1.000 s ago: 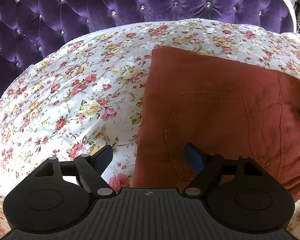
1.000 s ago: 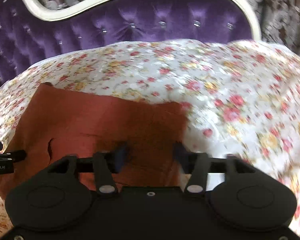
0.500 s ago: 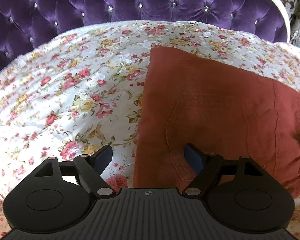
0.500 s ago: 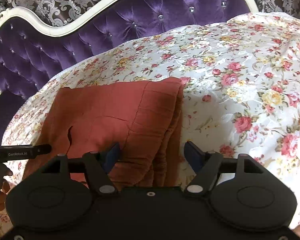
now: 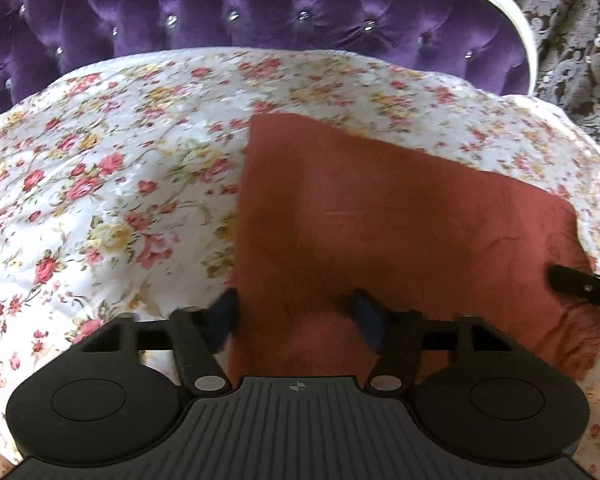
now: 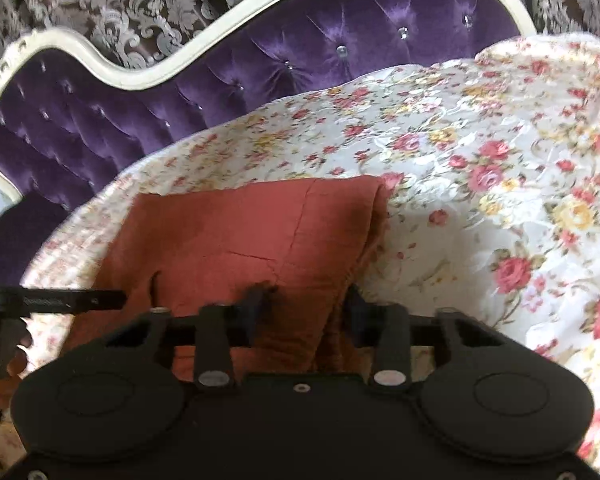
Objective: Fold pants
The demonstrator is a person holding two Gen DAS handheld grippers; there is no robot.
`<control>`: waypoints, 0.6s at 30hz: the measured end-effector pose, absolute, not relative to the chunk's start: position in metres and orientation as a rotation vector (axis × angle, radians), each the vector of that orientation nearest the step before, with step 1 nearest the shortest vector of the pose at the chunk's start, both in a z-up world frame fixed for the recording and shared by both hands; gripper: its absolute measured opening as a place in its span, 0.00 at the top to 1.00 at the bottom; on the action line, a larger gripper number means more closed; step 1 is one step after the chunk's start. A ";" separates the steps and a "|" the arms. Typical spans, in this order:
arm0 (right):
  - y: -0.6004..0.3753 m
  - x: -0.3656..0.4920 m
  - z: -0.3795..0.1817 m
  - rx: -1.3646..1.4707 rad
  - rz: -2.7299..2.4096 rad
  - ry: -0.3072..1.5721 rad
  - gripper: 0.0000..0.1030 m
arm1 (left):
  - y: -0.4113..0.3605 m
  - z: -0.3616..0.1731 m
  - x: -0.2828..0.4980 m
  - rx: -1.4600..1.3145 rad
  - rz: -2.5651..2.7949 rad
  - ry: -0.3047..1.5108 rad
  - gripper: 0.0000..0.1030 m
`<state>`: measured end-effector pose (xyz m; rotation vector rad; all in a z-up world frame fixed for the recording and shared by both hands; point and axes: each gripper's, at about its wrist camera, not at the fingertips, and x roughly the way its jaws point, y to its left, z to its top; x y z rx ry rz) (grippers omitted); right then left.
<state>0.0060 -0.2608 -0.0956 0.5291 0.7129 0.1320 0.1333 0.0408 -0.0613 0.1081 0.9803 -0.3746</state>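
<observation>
Pants [image 5: 400, 232] are straddled at their near corners by both tools: the left gripper [image 5: 296, 316] and right gripper [image 6: 306, 308], jaws just closing, bunch the cloth between them. Beyond, the folded bundle lies on the floral bedspread [image 5: 100, 184], its length running from one gripper to the other.

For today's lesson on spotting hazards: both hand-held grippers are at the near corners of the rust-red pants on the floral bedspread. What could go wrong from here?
1. The left hand-held gripper, whose jaws have just been closing, straddles only the edge of the pants; the grip may catch too little cloth.
2. At the right hand-held gripper, also just closing, the layers are stacked; it may grab only some, undoing the fold.
3. Either could pinch the bedspread too.
</observation>
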 end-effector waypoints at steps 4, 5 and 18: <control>-0.246 0.005 -0.082 0.415 0.110 0.708 0.63 | 0.025 -0.054 0.117 0.208 -0.316 0.909 0.76; -0.240 0.005 -0.076 0.369 0.107 0.700 0.65 | 0.023 -0.051 0.114 0.220 -0.304 0.893 0.78; -0.236 0.059 -0.039 0.255 0.187 0.564 0.69 | 0.037 -0.020 0.155 0.087 -0.249 0.841 0.85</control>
